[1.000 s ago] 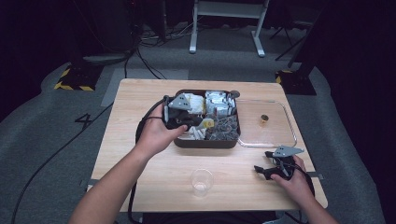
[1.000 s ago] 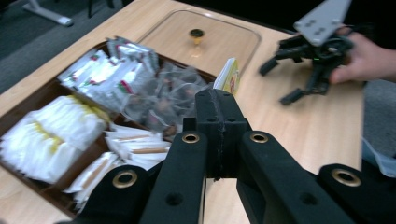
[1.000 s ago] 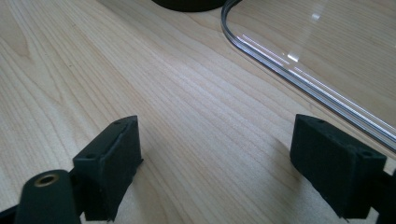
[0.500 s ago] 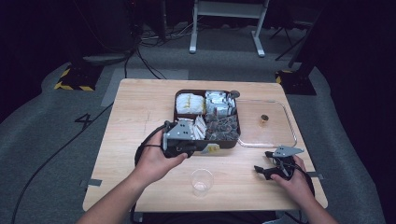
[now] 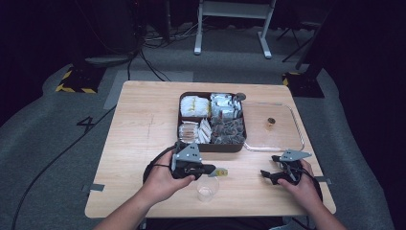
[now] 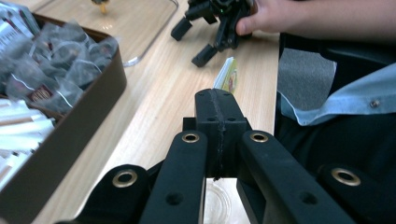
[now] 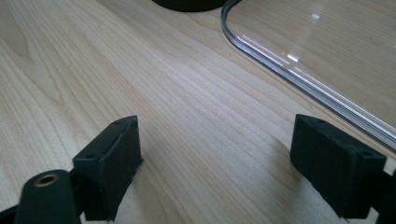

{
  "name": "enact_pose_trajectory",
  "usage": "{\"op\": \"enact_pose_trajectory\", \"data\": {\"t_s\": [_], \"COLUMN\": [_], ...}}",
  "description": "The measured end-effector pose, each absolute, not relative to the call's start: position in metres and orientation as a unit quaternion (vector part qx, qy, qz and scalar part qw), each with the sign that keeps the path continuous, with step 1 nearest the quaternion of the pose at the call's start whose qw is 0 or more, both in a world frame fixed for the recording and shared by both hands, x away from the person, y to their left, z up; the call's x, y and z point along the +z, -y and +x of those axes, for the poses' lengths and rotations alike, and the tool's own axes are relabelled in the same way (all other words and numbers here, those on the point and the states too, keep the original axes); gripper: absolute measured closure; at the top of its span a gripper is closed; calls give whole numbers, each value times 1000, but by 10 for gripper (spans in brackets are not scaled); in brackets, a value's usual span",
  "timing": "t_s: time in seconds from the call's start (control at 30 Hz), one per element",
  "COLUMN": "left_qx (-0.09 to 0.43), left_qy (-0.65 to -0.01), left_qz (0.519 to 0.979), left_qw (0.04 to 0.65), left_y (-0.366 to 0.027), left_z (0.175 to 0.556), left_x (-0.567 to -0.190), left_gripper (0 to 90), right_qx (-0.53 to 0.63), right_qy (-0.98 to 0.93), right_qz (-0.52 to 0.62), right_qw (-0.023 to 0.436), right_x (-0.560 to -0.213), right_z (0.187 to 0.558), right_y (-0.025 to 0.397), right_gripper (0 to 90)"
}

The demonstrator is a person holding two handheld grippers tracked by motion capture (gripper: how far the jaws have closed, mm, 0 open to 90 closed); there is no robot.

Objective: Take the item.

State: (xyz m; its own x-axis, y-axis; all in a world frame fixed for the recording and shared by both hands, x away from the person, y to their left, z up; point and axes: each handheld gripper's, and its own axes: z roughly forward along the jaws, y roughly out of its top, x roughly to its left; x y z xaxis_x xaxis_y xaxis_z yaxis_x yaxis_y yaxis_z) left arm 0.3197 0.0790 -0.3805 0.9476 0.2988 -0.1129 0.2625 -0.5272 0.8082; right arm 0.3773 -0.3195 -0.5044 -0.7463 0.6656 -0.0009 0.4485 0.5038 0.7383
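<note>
The left tongs (image 5: 210, 171) are clamped on a small yellow tea sachet (image 5: 220, 170), holding it just above the worktop (image 5: 139, 124) and over the rim of the clear plastic cup (image 5: 206, 188) near the front edge. In the left gripper view the jaws meet flat, with the sachet (image 6: 227, 74) poking out past their tips. From here it looks as if the picking is done: the sachet is out of the dark compartment box (image 5: 212, 144), which sits well behind, and what remains is to lower it into the cup and let go.

The right tongs (image 5: 266, 175) rest low on the worktop with their jaws wide apart and nothing between them, just in front of the clear lid (image 5: 287, 141) lying beside the box.

Room is fair. The cup stands alone with bare wood on both sides, though it is close to the front edge, so a nudge from the tongs could tip it towards the person. The right tongs are near but apart from the cup.
</note>
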Motion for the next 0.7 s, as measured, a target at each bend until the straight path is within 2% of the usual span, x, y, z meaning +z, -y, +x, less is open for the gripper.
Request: {"op": "enact_pose_trajectory", "data": {"t_s": [0.7], "left_qx": [-3], "left_qy": [-155], "left_qz": [878], "left_qw": [452], "left_y": [-80], "left_z": [307], "left_x": [-404], "left_gripper": [900], "right_qx": [377], "right_qy": [-855], "right_qz": [326], "right_qw": [144], "right_x": [-504], "right_z": [377], "right_y": [319], "right_gripper": [166]}}
